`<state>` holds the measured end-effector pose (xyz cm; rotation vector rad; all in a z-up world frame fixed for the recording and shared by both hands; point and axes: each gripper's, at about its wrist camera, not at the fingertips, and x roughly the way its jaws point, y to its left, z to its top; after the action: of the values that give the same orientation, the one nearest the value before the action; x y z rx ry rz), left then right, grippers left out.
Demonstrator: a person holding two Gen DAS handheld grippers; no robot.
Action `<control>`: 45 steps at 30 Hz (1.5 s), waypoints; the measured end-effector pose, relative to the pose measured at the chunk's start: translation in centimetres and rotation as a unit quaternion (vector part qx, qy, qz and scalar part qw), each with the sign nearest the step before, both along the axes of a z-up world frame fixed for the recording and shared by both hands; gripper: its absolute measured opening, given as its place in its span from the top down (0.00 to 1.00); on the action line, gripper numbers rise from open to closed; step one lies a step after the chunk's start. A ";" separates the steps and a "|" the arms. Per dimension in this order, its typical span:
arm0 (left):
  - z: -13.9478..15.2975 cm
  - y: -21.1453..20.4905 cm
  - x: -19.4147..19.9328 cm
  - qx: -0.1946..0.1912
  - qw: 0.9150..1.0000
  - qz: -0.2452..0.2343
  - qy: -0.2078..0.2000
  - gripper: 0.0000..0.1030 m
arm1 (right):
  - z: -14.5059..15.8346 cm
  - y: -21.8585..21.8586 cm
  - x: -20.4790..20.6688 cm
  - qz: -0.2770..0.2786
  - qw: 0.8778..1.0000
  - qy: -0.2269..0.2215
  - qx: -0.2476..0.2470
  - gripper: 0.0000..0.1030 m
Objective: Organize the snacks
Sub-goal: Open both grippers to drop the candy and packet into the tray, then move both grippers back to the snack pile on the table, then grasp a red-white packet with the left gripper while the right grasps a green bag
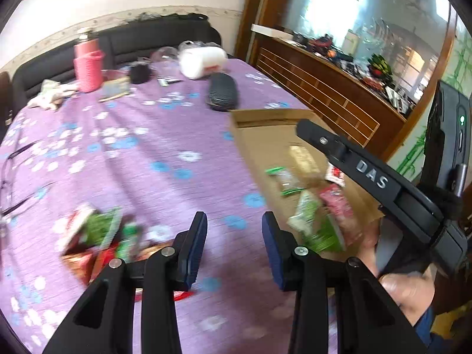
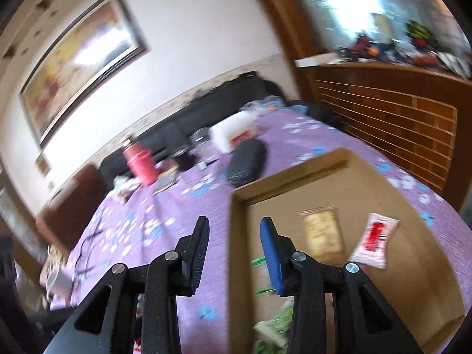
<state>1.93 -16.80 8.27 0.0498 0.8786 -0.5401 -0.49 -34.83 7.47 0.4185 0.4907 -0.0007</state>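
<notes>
Sorting snacks from the purple-clothed desk (image 1: 153, 153) into the shallow cardboard box (image 1: 265, 135); judged between deliveries, with several packets already inside and a blurred heap of loose snacks (image 1: 97, 236) waiting outside. Left gripper (image 1: 234, 246) angled down over bare cloth, fingers (image 1: 196, 247) apart with nothing between them; loose heap just left of those fingers, box and its green and red packets (image 1: 321, 215) to their right. Right gripper (image 2: 234, 253) tilted, straddling the box's near-left wall, fingers (image 2: 273, 258) likewise parted and empty; beyond them on the box floor, a tan packet (image 2: 323, 236) and a red-and-white packet (image 2: 373, 243), apart from each other. Seen from the left wrist, bare hand (image 1: 404, 283) wrapped round the right tool's handle, low at right. Next, likely: swinging a gripper back leftward to the heap, lowering over a single packet, pinching one edge so neighbours stay put.
</notes>
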 end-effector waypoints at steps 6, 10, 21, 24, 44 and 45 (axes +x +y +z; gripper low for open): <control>-0.3 7.0 1.5 0.041 0.996 0.072 -0.029 0.56 | -0.3 2.9 0.2 0.043 0.999 0.000 -0.026 0.63; -2.2 11.3 4.9 0.040 0.994 0.100 0.027 0.56 | -0.7 3.3 0.3 0.045 0.999 0.005 -0.027 0.63; -7.2 12.6 8.2 0.097 0.989 0.106 0.046 0.49 | -1.0 2.6 0.5 0.049 0.999 0.015 -0.005 0.63; -7.2 12.7 8.5 0.092 0.989 0.110 0.030 0.59 | -0.9 2.9 0.5 0.054 0.998 0.013 -0.008 0.63; -5.2 14.9 8.1 0.035 0.989 0.143 -0.002 0.92 | -1.8 7.4 1.2 0.167 0.984 0.041 0.045 0.53; -4.8 15.1 8.0 0.030 0.989 0.144 -0.006 0.92 | -1.9 8.1 1.4 0.178 0.981 0.049 0.054 0.51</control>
<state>9.92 -1.68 3.44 -0.0187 0.8724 -0.2425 0.87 -26.68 5.60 0.4327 0.6606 0.3536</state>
